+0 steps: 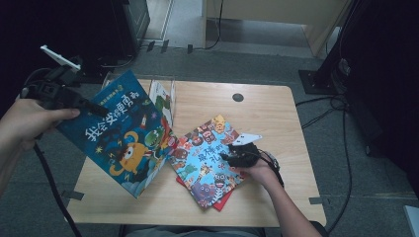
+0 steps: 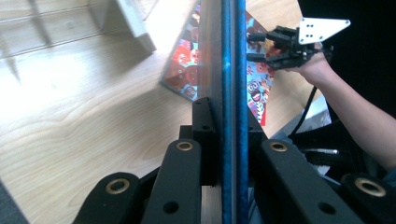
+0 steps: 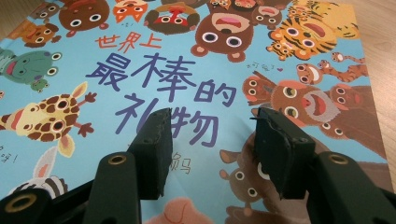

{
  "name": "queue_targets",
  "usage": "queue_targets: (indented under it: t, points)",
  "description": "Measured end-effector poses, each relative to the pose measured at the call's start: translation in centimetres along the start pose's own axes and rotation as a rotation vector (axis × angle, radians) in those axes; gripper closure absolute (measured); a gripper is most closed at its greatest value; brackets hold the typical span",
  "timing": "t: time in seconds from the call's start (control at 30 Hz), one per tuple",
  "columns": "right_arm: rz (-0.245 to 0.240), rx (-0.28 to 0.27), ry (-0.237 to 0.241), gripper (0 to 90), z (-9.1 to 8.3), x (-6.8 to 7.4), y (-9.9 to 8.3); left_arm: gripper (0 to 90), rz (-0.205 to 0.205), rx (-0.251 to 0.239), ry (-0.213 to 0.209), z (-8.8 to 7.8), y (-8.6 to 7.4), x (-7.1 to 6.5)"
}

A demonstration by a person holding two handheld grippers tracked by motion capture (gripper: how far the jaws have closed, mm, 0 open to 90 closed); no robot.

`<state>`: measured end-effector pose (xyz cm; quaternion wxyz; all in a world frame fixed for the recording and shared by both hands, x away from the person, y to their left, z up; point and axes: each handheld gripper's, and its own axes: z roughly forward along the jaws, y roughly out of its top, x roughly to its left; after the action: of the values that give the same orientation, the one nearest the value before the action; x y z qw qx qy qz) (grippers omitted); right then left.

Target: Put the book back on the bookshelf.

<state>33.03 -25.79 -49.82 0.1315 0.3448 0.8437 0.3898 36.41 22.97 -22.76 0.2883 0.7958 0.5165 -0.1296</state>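
Observation:
My left gripper (image 1: 101, 111) is shut on the top edge of a dark blue picture book (image 1: 123, 138) with an orange monster on its cover, holding it tilted up above the table's left side. In the left gripper view the book's thin edge (image 2: 229, 84) runs straight up between the left gripper's (image 2: 229, 135) jaws. My right gripper (image 1: 226, 152) hovers open over a light blue book (image 1: 205, 158) covered in cartoon animals, which lies flat on the table. In the right gripper view the right gripper's (image 3: 210, 126) jaws stand apart above that cover (image 3: 196, 60), with nothing between them.
A red book (image 1: 225, 201) peeks out under the animal book. A clear acrylic book stand (image 1: 163, 94) holding another book sits at the back left of the wooden table (image 1: 267, 113). A round cable hole (image 1: 237, 97) is at the back. Dark equipment flanks the table.

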Motion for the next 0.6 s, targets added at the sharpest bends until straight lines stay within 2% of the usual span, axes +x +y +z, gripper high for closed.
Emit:
queue_targets:
  t: [0.2,0.6]
  points:
    - [-0.003,0.009,0.004,46.1,0.1,-0.2,0.2,83.7,-0.052,-0.034,0.020,-1.3,-1.3,1.6]
    - [-0.001,0.013,0.008,45.8,0.3,-0.3,0.4,83.7,-0.130,-0.074,0.068,-4.0,-3.4,4.4]
